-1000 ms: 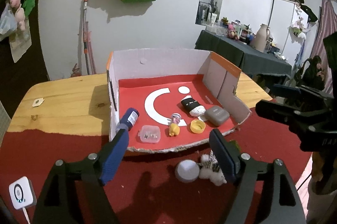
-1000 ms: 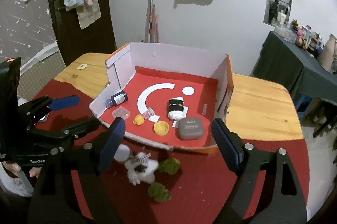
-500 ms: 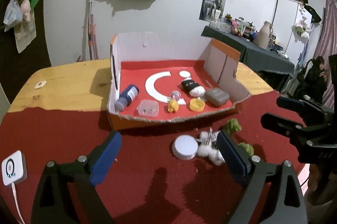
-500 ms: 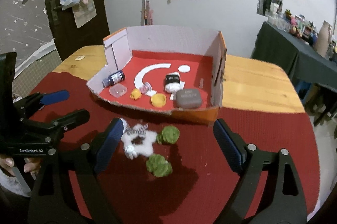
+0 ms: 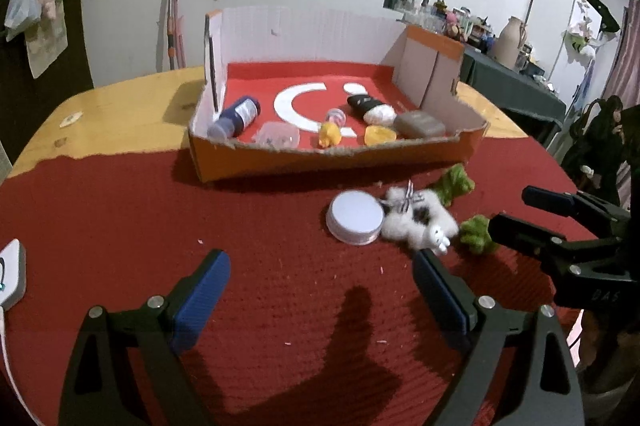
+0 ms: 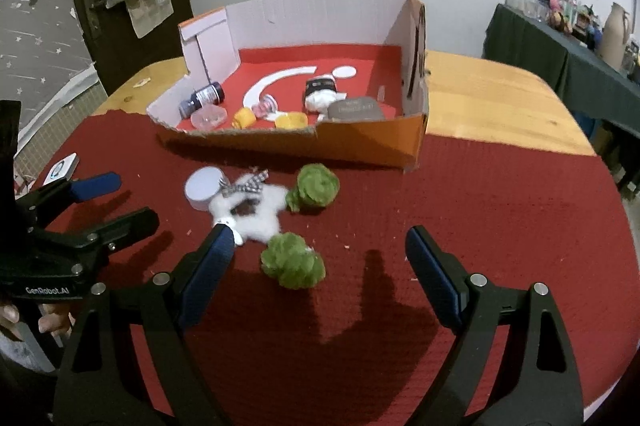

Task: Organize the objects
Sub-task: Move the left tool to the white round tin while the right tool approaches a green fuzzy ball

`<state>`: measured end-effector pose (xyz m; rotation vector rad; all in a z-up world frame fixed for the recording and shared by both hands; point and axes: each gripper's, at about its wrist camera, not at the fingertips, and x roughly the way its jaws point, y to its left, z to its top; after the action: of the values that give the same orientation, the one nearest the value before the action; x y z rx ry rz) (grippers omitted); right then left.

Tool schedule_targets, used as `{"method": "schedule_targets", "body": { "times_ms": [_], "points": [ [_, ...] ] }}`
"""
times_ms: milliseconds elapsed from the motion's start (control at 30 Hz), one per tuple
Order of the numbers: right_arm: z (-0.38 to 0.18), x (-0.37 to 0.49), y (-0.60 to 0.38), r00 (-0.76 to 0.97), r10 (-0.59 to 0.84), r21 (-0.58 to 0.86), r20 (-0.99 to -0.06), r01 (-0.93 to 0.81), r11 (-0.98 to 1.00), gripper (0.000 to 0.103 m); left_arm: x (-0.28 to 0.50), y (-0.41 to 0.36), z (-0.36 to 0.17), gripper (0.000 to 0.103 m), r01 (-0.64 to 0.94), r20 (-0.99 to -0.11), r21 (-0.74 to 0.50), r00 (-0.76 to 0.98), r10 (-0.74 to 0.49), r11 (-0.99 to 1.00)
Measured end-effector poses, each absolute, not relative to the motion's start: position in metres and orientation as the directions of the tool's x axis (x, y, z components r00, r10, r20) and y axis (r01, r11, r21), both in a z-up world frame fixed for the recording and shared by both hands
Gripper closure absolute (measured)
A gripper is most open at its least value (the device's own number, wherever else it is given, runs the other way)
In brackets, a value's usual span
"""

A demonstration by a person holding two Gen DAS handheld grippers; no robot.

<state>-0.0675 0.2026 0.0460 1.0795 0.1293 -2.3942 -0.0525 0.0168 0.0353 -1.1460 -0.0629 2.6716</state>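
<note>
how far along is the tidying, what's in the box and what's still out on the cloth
Done: the blue bottle, grey case and other small items lie in the cardboard box. In hand: nothing; left gripper and right gripper are open and empty. Left: white round lid, white plush toy, two green plush pieces.

bare red cloth [image 6: 460,186] lies open near right; white lid [image 6: 203,187], plush toy [image 6: 256,214] and box [image 6: 360,142] crowd the far left.
</note>
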Motion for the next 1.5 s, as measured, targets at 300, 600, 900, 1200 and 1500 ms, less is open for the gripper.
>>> {"method": "schedule_targets", "body": {
  "times_ms": [300, 600, 900, 1200, 1500],
  "points": [
    [0.041, -0.067, 0.201, -0.538, -0.41, 0.12, -0.737, 0.493, -0.862, 0.015, -0.054, 0.016, 0.03, 0.009, -0.186, -0.72, -0.136, -0.656, 0.226, -0.973],
    [0.037, -0.068, 0.197, -0.51, -0.415, 0.122, -0.753, 0.512, -0.851, 0.015, -0.058, 0.016, 0.03, 0.009, -0.193, -0.728, -0.125, -0.648, 0.222, -0.973],
    [0.03, -0.067, 0.193, -0.498, -0.387, 0.07, -0.776, 0.542, -0.838, 0.015, -0.075, 0.023, 0.028, 0.01, -0.221, -0.746, -0.1, -0.628, 0.219, -0.97],
    [0.027, -0.073, 0.195, -0.492, -0.375, 0.055, -0.786, 0.549, -0.834, 0.015, -0.089, 0.032, 0.024, 0.018, -0.273, -0.766, -0.062, -0.604, 0.221, -0.96],
    [0.029, -0.076, 0.193, -0.498, -0.37, 0.025, -0.784, 0.57, -0.821, 0.02, -0.097, 0.038, 0.021, 0.026, -0.318, -0.779, -0.032, -0.586, 0.223, -0.948]
  ]
}}
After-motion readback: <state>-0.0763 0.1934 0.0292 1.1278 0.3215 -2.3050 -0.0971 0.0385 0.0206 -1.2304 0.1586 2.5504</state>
